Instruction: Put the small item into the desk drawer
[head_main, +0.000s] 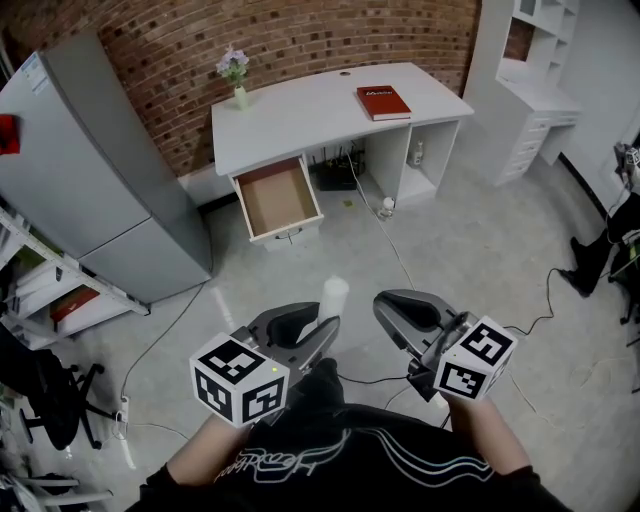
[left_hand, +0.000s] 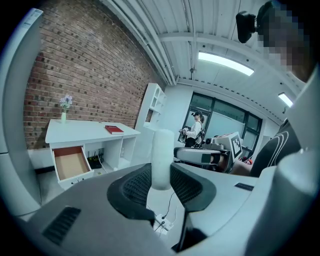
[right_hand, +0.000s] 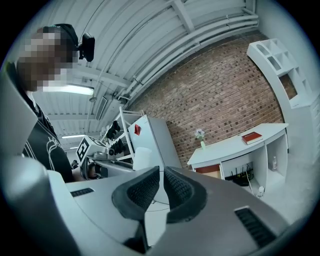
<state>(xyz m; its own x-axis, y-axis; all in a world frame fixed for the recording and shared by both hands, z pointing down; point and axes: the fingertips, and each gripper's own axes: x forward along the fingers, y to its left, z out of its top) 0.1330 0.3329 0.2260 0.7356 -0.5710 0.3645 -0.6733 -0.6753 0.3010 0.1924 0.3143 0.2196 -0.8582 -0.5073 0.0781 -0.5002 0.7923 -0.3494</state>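
Note:
A small white cylinder (head_main: 334, 297) stands upright between the jaws of my left gripper (head_main: 312, 330), which is shut on it; in the left gripper view the cylinder (left_hand: 162, 157) rises out of the black pads (left_hand: 135, 187). My right gripper (head_main: 408, 312) hangs beside it, jaws together with nothing between them (right_hand: 161, 181). Both are held low in front of the person, over the floor. Well ahead stands the white desk (head_main: 330, 105) with its drawer (head_main: 278, 197) pulled open at the left; the wooden bottom of the drawer looks bare.
A red book (head_main: 383, 102) and a small vase of flowers (head_main: 235, 75) are on the desk. A grey fridge (head_main: 90, 170) stands left, a black chair (head_main: 50, 400) nearer left, white shelving (head_main: 535, 90) right. Cables (head_main: 395, 250) trail over the floor. Another person (left_hand: 195, 129) stands far off.

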